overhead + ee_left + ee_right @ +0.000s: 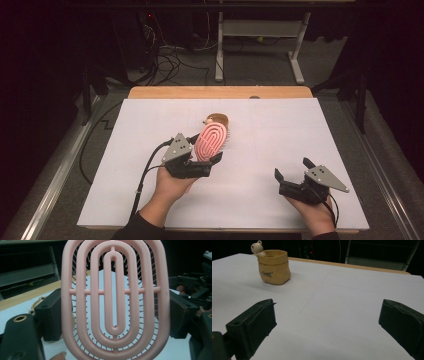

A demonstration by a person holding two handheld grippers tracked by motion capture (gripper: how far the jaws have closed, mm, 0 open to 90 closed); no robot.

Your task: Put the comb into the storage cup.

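Observation:
A pink oval hairbrush with an openwork back of nested rings is held off the table, tilted up toward the far side. My left gripper is shut on it. In the left gripper view the two black jaws press on the brush from either side, and its bristles face away from the camera. A thumb tip shows at the bottom edge there. My right gripper rests near the table's front right, open, with bare white table between its jaws.
A small tan sack-shaped pot with a little bear figure on its rim stands just behind the brush, mid-table. White sheet covers the wooden table. Cables and a desk frame lie on the floor beyond.

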